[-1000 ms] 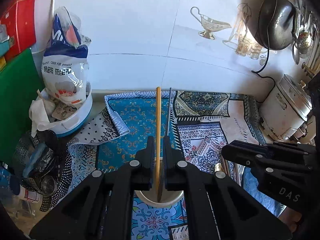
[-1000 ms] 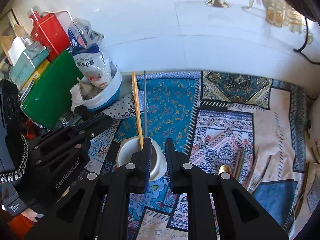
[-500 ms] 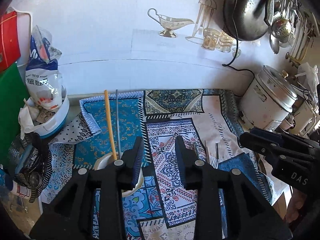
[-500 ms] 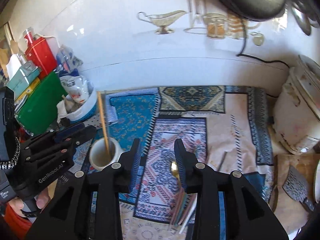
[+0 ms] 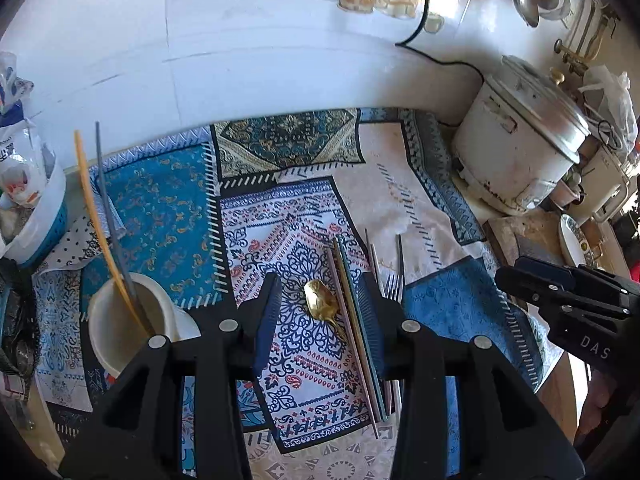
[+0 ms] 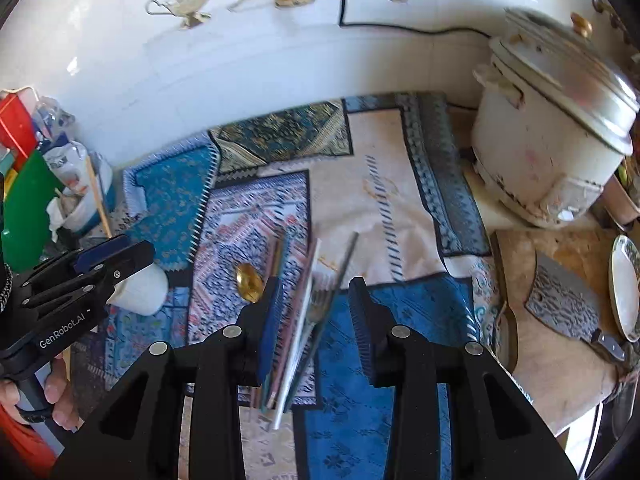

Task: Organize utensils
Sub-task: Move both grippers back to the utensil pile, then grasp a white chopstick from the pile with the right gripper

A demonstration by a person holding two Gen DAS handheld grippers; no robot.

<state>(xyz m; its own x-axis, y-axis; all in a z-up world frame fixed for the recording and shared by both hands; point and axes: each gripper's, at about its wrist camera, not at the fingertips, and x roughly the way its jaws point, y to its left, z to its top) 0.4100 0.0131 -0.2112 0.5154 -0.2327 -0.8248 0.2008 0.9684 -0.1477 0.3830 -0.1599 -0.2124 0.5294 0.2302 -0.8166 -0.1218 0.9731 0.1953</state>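
Both hand-held grippers hang over the patterned patchwork cloth [image 5: 172, 208], angled steeply down at the loose cutlery lying there. Left gripper [image 5: 318, 312]: jaws spread, nothing between the pads; they have just been opening. Directly ahead of it, framed between the fingertips, lies the small gold metal spoon [image 5: 322, 307], bowl towards the wall, handle running back towards the camera and slightly right. Just right of the spoon, a bundle of long pink and teal chopsticks [image 5: 352, 320] lies on much the same axis, passing close by the left gripper's right finger. Right gripper [image 6: 316, 308]: jaws also parted, holding nothing. Beneath its gap lie grey and silver metal sticks and a silver fork [image 6: 320, 300], long axes running away from the camera and tilted right at the far end. The white round cup [image 5: 124, 320], already holding a yellow stick [image 5: 96, 224] and a grey stick [image 5: 110, 216], stands to the left, nearer the left gripper. Judgement: spoon is the left gripper's pick, and its handle runs roughly along the jaw gap, so closing across it should catch it
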